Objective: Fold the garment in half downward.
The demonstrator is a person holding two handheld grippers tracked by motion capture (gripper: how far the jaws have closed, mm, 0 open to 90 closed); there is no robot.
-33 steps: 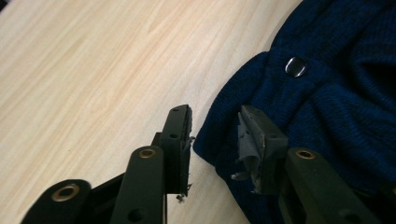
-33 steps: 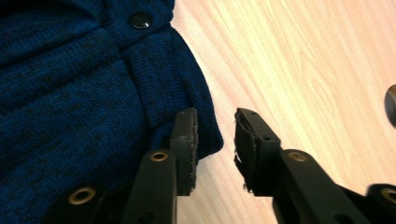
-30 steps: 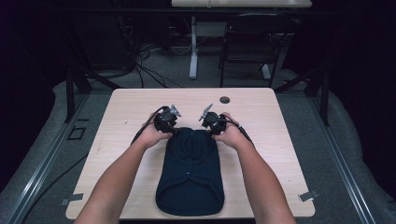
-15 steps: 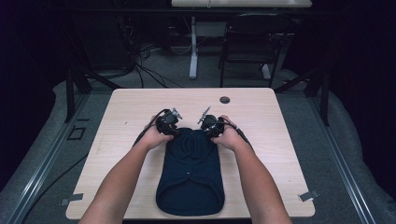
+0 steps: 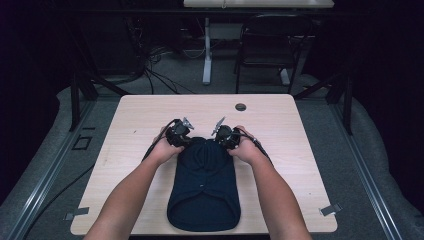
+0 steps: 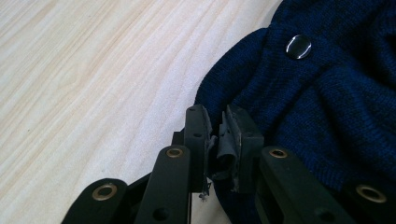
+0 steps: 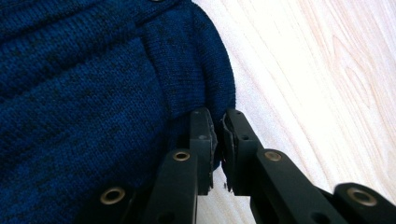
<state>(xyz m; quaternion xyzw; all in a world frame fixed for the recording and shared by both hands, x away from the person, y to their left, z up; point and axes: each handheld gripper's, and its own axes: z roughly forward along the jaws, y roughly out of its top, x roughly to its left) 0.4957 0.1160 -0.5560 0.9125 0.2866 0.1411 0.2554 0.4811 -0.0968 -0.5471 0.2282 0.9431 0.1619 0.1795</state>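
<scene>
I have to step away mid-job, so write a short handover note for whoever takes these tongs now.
Left tongs: jaws nearly shut at the far left corner of the navy knit garment; whether they pinch fabric is unclear.
Right tongs: jaws nearly shut at the far right corner; grip equally unclear.
Garment: lies flat near the front middle of the wooden table, already narrow with its sides in; a dark button shows near the left tongs.
Done: seemingly the side folds.
Left: probably confirm both grips, then fold the far end toward you.

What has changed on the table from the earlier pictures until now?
Both claws, left and right, moved closer together and slightly toward the person, drawing the top edge of the navy sweater inward. Both stay shut on it. The small disc has not moved.
</scene>
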